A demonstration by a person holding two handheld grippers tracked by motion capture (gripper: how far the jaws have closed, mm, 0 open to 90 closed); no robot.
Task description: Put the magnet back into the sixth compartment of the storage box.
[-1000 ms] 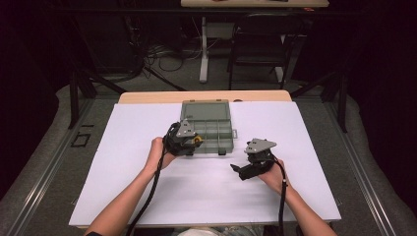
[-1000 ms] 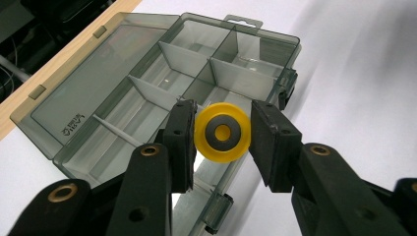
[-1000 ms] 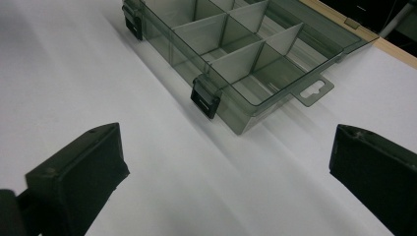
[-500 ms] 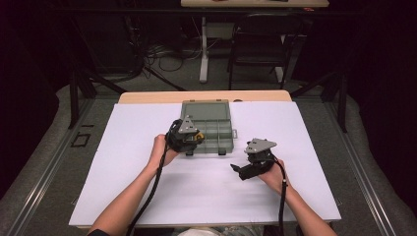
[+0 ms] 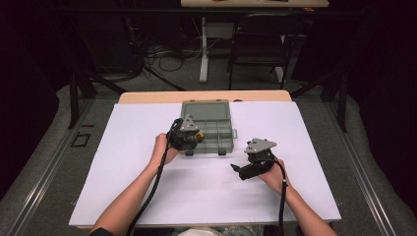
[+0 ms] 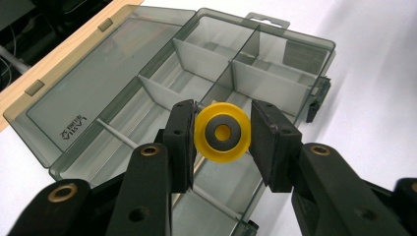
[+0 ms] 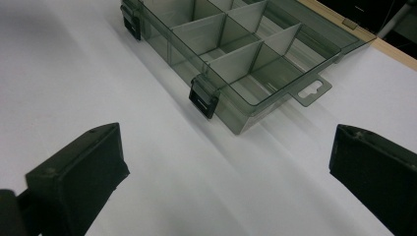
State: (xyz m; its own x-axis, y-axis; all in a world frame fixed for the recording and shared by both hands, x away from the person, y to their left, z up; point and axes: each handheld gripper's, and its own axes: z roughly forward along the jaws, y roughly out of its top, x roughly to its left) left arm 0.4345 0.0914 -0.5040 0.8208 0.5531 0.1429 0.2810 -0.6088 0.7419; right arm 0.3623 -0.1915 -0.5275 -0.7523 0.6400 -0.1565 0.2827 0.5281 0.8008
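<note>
One yellow wheel [image 6: 222,132] clamped in the left gripper [image 6: 221,135] above one open organizer box [image 6: 275,64].

The wheel is held over the box's near compartments; the right gripper [image 7: 226,162], jaws apart and empty, is rested on the white table [image 5: 147,196] beside the box.

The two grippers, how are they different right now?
The left gripper is shut on a yellow wheel; the right gripper holds nothing, and its jaws stand wide open. The left gripper is over the open grey box; the right gripper is off to the side above the white table. Both have black jaws and are held in a hand.
</note>
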